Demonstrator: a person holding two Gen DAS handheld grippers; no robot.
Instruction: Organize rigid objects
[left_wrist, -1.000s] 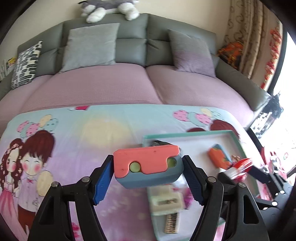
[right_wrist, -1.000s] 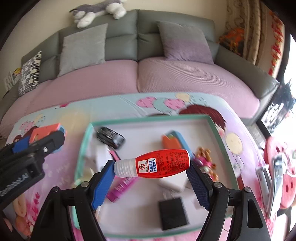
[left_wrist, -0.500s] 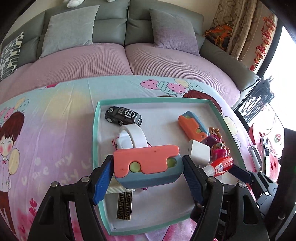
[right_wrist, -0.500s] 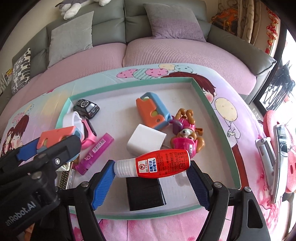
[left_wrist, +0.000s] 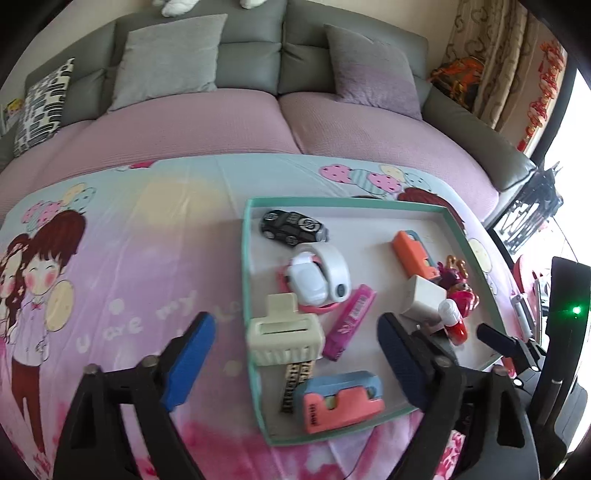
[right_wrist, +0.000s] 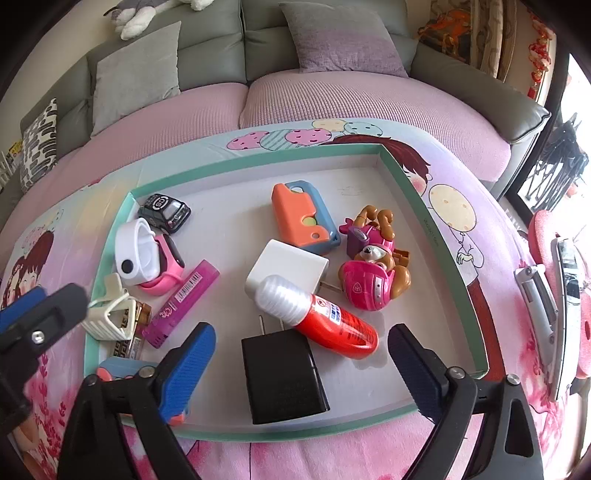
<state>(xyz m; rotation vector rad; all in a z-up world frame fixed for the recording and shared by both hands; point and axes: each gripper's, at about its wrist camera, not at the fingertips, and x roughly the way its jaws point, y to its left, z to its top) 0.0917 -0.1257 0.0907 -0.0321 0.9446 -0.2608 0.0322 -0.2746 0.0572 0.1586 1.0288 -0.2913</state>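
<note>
A teal-rimmed tray (left_wrist: 246, 280) (right_wrist: 436, 206) lies on the cartoon-print cloth. My left gripper (left_wrist: 295, 365) is open and empty above the tray's near left corner. Below it a salmon-and-blue block (left_wrist: 341, 400) lies in the tray. My right gripper (right_wrist: 301, 363) is open and empty over the tray's near edge. A red glue bottle with white cap (right_wrist: 321, 317) (left_wrist: 455, 321) lies in the tray just ahead of it, leaning on a white charger (right_wrist: 286, 266).
The tray also holds a black toy car (left_wrist: 293, 226), a white-and-pink watch (right_wrist: 146, 254), a cream hair clip (left_wrist: 282, 338), a pink lighter (right_wrist: 183, 302), a black plug (right_wrist: 282, 376), an orange-blue block (right_wrist: 303, 216), a pink pup toy (right_wrist: 373, 262). Sofa behind. Nail clippers (right_wrist: 535, 291) lie right.
Both grippers have opened. The salmon-and-blue block dropped from the left gripper into the tray's near left corner. The red glue bottle dropped from the right gripper onto the tray.
</note>
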